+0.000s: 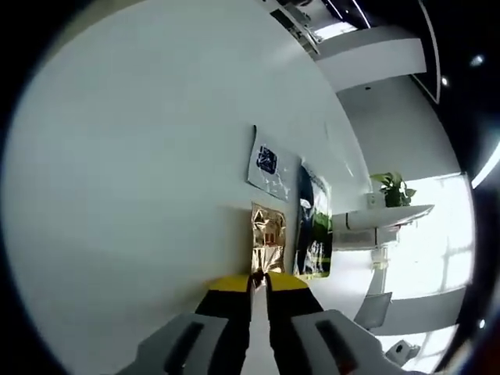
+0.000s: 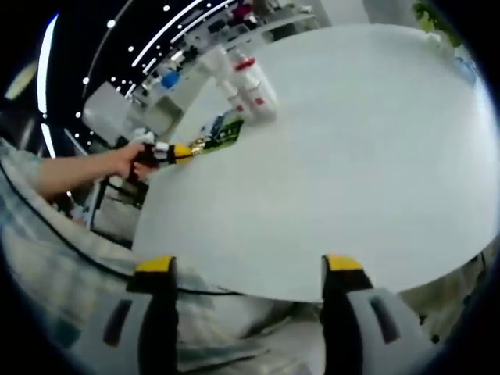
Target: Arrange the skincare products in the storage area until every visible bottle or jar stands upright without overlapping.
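My left gripper (image 1: 258, 283) has its yellow-tipped jaws pressed together on the near edge of a gold sachet (image 1: 268, 234) lying flat on the white table (image 1: 141, 195). Past the sachet lie a dark green packet (image 1: 313, 223) and a white packet with a blue print (image 1: 269, 166). In the right gripper view that same left gripper (image 2: 184, 151) is held by a hand (image 2: 129, 160) at the table's far left edge, against the gold sachet (image 2: 200, 144) and green packet (image 2: 226, 133). White bottles with red labels (image 2: 254, 87) lie beyond. My right gripper (image 2: 248, 266) hangs open before the table's near rim.
The round white table (image 2: 336, 156) has broad bare room in its middle and right. A checked sleeve (image 2: 47, 258) fills the left side. A potted plant (image 1: 393, 187) stands on a white stand beyond the table. Shelves and ceiling lights lie in the background.
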Action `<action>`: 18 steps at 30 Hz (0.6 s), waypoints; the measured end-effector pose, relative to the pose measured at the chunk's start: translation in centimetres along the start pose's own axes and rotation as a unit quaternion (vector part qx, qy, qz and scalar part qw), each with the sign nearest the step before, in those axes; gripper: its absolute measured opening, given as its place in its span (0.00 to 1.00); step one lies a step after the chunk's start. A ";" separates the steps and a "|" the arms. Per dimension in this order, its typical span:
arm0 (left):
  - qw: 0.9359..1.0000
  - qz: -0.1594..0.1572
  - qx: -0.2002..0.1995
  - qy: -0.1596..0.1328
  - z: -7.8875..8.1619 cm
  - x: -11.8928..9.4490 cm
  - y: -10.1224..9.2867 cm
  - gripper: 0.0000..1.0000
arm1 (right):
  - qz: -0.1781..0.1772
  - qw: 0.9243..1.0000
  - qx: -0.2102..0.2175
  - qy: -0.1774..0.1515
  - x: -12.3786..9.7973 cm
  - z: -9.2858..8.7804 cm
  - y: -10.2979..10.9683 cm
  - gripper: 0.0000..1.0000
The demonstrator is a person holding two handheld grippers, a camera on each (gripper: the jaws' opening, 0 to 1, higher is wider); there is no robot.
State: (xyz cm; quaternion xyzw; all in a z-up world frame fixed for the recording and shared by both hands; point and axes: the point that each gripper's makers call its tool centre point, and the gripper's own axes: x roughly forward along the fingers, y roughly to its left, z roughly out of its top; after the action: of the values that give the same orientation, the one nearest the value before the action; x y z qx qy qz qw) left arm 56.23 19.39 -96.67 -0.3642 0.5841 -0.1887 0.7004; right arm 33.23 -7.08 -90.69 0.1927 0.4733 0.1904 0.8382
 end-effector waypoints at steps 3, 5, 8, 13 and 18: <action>1.000 0.005 0.001 0.003 0.3 -0.1 0.2 0.06 | 0.001 1.000 0.003 0.003 0.0 -0.2 -0.1 0.73; 1.000 0.010 0.004 0.011 0.1 -0.2 0.1 0.06 | 0.001 1.000 0.005 0.004 0.0 -0.3 0.0 0.73; 1.000 0.017 0.010 0.018 0.2 -0.2 0.1 0.06 | 0.002 1.000 0.007 0.004 0.0 -0.3 0.0 0.73; 0.999 0.024 0.009 0.019 0.2 -0.6 0.2 0.09 | 0.005 1.000 0.008 0.003 0.0 -0.2 0.1 0.73; 0.999 0.034 0.010 0.014 0.6 -1.2 0.5 0.14 | 0.006 1.000 0.010 -0.001 0.0 0.1 0.0 0.73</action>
State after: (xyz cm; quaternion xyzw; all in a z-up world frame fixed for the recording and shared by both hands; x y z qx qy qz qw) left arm 56.42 20.68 -96.20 -0.3343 0.6037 -0.1752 0.7022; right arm 33.31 -7.10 -90.71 0.2042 0.4727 0.1909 0.8357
